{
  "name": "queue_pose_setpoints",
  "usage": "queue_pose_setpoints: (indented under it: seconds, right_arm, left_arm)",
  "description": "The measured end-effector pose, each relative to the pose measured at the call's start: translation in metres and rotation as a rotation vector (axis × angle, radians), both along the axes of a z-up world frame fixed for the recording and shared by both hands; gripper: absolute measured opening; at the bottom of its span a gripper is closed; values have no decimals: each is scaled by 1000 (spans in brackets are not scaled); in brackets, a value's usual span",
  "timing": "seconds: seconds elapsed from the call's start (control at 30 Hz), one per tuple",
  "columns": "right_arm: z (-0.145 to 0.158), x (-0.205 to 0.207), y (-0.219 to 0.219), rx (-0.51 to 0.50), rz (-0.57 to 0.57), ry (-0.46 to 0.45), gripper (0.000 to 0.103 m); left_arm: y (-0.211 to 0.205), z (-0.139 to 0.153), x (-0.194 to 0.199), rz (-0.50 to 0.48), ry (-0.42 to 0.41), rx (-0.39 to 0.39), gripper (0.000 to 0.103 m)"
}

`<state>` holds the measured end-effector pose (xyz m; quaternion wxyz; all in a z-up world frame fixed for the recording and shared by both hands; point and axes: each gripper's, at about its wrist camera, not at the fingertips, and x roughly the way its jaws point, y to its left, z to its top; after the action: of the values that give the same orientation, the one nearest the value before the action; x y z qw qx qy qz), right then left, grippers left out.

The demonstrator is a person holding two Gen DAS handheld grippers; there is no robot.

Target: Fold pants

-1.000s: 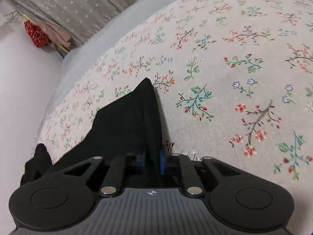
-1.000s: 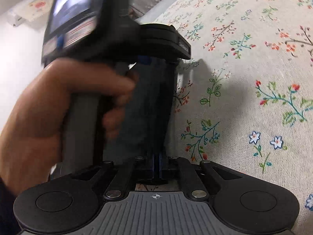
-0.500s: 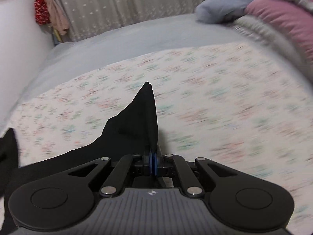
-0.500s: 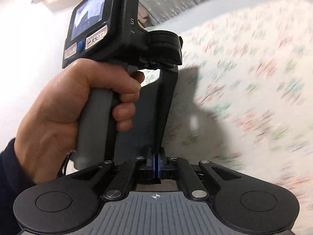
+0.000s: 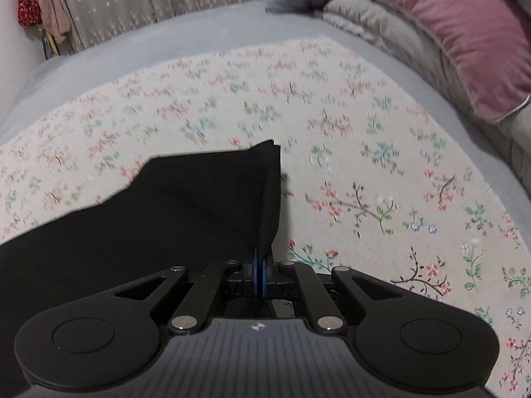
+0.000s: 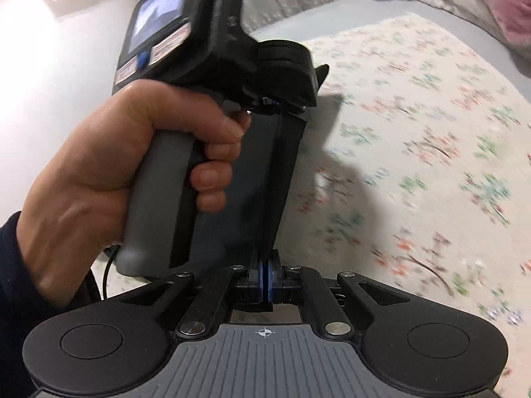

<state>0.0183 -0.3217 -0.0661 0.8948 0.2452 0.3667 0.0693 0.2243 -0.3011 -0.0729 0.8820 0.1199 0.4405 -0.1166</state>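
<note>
The black pants (image 5: 186, 205) hang from both grippers, lifted over a floral cloth (image 5: 365, 152) on the bed. My left gripper (image 5: 260, 277) is shut on an edge of the pants, which spread away to the left and forward. My right gripper (image 6: 264, 280) is shut on the same edge; a taut strip of the pants (image 6: 265, 182) runs up from it to the left gripper (image 6: 278, 102), held in a hand just ahead. The rest of the pants is hidden behind that hand.
A pink pillow (image 5: 464, 33) and grey folded blankets (image 5: 381, 23) lie at the right edge of the bed. A curtain (image 5: 132, 3) and hanging red and pink items (image 5: 36, 3) are at the back left. A white wall (image 6: 49, 66) is to the left.
Both grippers have risen and tilted up with the pants, so the far bed and pillows now show. The pants now spread wider in the left wrist view. Both jaws stayed shut.
</note>
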Motion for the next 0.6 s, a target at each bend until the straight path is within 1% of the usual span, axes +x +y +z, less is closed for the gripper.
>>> queue_pose_setpoints:
  seconds: [0.13,0.3,0.4,0.43,0.5,0.53,0.6]
  right_arm:
    - [-5,-5,2,-11,-10,17,3]
    - [2,-12,5,0,-12,2,3]
    - [7,-20,4,-4,-13,5,3]
    - [3,-15,-3,-3,-14,6,3]
    - [4,-17,-2,4,-18,6,3]
    - [0,-9,-2,4,-20,6,3]
    - [1,-11,-1,-2,-20,6,3]
  left_arm:
    - [-9,-3,7,-18,2,48,25]
    - [-13,0,14,-62,12,85,27]
    - [-15,-1,15,-69,10,95,27]
    - [-16,0,15,-73,1,99,27]
    - [-17,0,15,-80,-11,106,27]
    - [-18,0,16,-82,-6,105,27]
    - [-19,0,17,-86,0,106,27]
